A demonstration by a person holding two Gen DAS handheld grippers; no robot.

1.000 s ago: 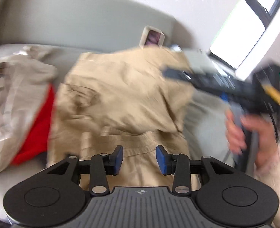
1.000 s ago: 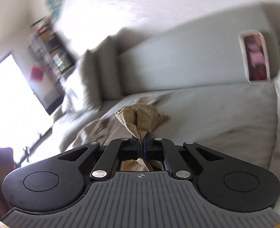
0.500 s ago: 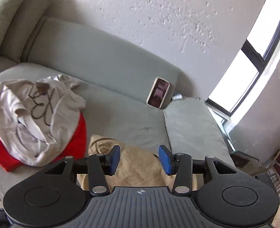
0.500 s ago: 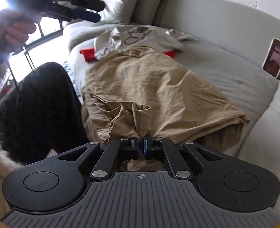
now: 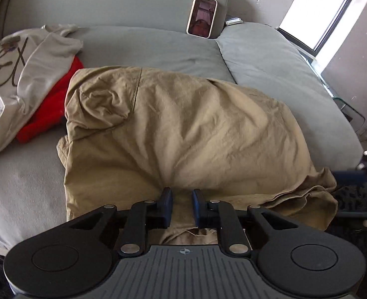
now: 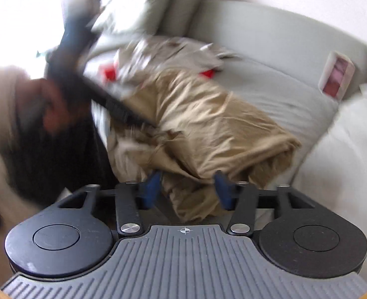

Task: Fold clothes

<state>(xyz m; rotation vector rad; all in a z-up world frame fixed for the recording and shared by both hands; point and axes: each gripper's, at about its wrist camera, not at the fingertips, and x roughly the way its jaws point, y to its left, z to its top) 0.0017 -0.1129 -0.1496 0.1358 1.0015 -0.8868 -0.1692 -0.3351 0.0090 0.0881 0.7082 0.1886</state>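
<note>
Hovering both tongs, left tongs (image 5: 181,208) and right tongs (image 6: 188,189) parted and empty, we square up khaki trousers (image 5: 183,134) on the sofa (image 5: 146,47).

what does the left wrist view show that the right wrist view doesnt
Only the left wrist view shows the window, the lettering on the beige sweatshirt, and the left gripper open, its fingers over the tan pants.

Only the right wrist view, blurred, shows the pillows, a hand holding the other gripper's handle, and the right gripper open at the pants' edge.

Both show the pants on the grey sofa, the red garment and the propped phone.
</note>
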